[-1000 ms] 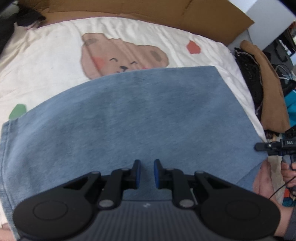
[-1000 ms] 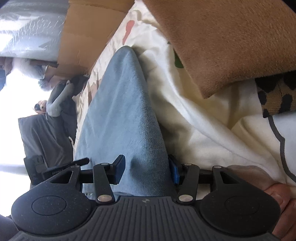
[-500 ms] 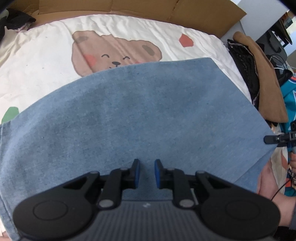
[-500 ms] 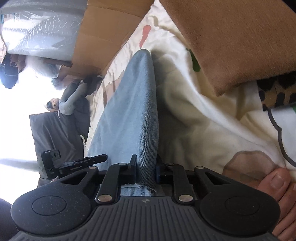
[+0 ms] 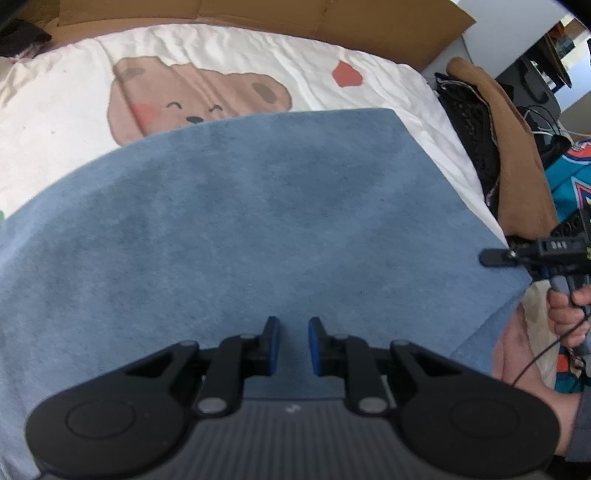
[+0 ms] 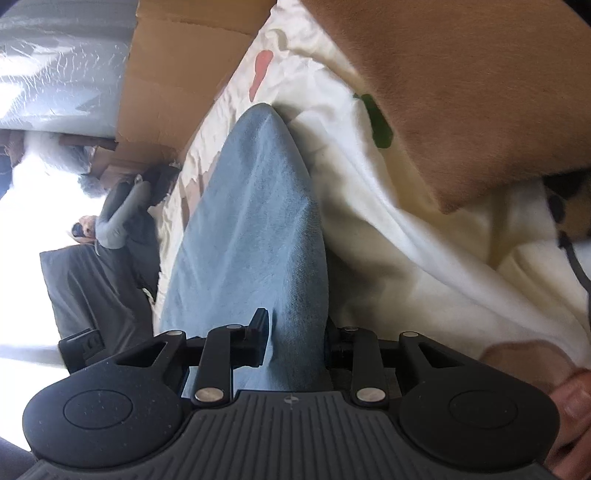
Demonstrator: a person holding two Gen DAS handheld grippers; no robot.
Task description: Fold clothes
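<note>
A blue denim-like cloth (image 5: 258, 221) lies spread over a white bed sheet (image 5: 221, 55) printed with a bear. My left gripper (image 5: 293, 343) sits at the cloth's near edge, its blue pads close together with the fabric between them. At the cloth's right corner, my right gripper (image 5: 498, 256) reaches in, held by a hand (image 5: 565, 306). In the right wrist view the cloth (image 6: 258, 221) runs edge-on through the right gripper (image 6: 295, 339). Those jaws are opening, and the fabric lies loose in the gap and covers the right pad.
A brown garment (image 5: 517, 177) and dark clothes are piled at the bed's right side, with a teal garment (image 5: 569, 177) beyond. Cardboard (image 5: 332, 18) lines the far edge. A bare toe (image 6: 572, 402) shows at the lower right. The left gripper (image 6: 79, 345) shows at the cloth's far end.
The right jaws closed tight on the cloth's edge half a second ago and have since widened. The left gripper keeps its place and its narrow gap.
</note>
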